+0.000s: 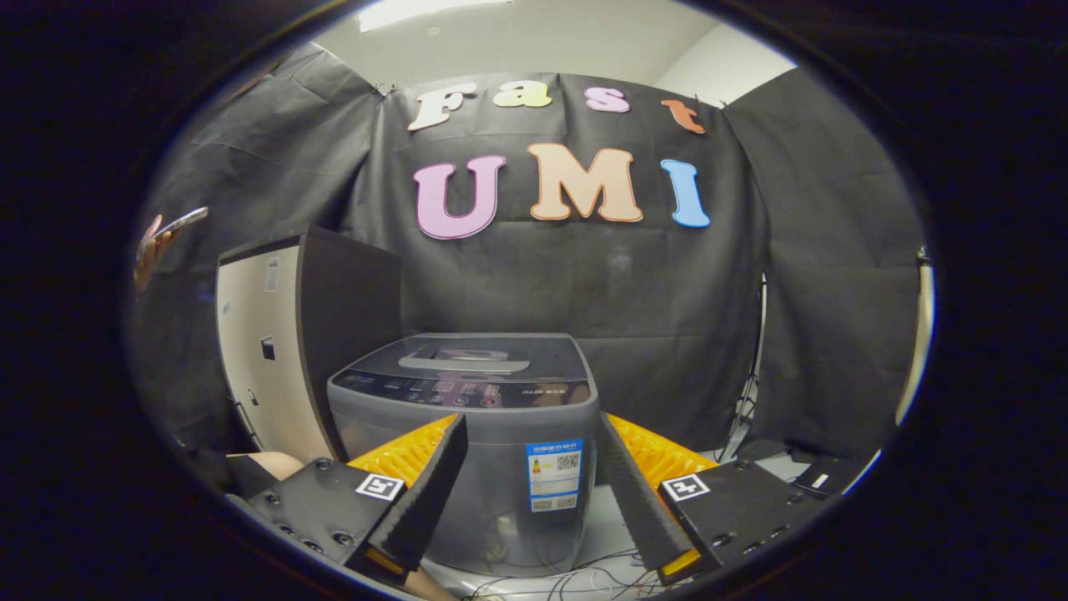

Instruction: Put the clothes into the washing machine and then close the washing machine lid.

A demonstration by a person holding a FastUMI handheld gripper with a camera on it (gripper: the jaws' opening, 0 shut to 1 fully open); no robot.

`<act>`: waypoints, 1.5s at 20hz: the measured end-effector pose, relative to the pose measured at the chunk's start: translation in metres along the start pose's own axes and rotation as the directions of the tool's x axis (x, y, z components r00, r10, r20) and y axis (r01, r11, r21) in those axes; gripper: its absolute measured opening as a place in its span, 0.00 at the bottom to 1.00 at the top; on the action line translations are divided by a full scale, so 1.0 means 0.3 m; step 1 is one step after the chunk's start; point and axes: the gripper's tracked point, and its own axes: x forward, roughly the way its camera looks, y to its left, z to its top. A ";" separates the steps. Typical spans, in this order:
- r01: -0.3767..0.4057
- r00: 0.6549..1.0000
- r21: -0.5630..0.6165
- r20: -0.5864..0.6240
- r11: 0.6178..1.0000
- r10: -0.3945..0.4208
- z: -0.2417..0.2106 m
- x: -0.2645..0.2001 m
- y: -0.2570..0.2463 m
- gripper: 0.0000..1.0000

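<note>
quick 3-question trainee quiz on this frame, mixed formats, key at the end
1. True or false: the lid of the washing machine is down.
2. The claw is: A) shut on clothes, B) open with nothing between its fingers, C) shut on the lid handle.
3. Fill in: the tall cabinet stands beside the washing machine and in front of the booth's black ____.

Key:
1. True. The lid lies flat on top, handle toward the front.
2. B. The fingers are spread apart, with the machine's front just ahead of them.
3. Cloth.
</note>
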 end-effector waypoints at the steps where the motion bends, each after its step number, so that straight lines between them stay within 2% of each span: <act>1: 0.001 1.000 -0.001 -0.001 1.000 -0.001 -0.006 0.002 0.000 0.96; 30: -0.001 1.000 -0.007 -0.019 1.000 0.001 -0.022 0.018 0.001 0.96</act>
